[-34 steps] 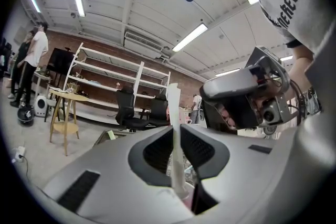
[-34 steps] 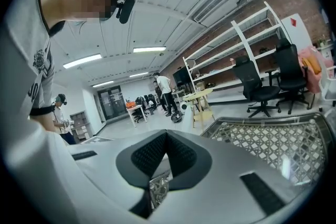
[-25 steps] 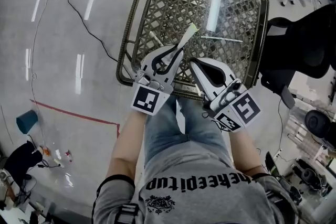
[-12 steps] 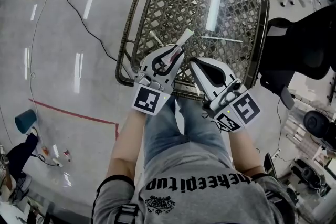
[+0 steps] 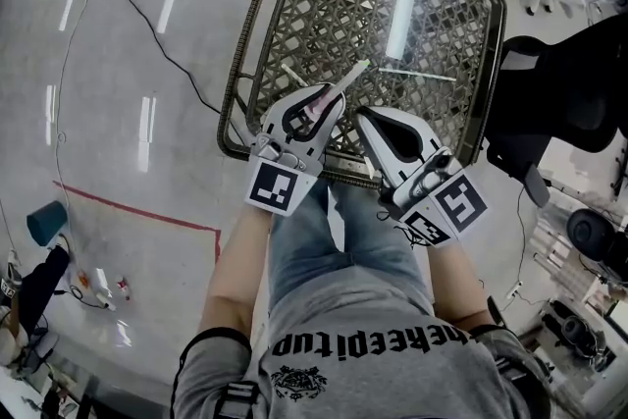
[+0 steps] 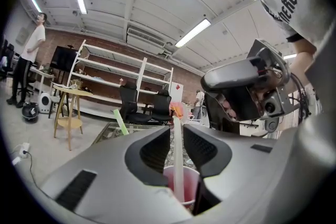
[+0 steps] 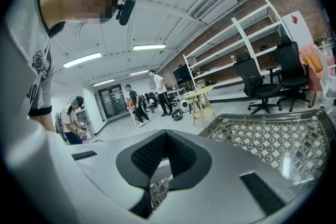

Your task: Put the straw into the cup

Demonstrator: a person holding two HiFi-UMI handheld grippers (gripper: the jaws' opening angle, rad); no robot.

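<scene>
With the left gripper [image 5: 329, 103] clamped round the pink cup [image 6: 187, 186] and the straw [image 6: 177, 149] standing inside the cup, I'd hold that cup level (the right gripper [image 7: 167, 136], jaws together and empty, sits just beside it).

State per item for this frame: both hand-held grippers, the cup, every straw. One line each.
Left hand-held gripper: shut on the cup.
Right hand-held gripper: jaws together, empty.
Pink plastic cup: held in the left jaws, straw inside.
Long white straw: standing in the cup, rising between the jaws.
Pale green straw: lying loose on the wicker table.
Short white straw: lying loose on the table.
</scene>
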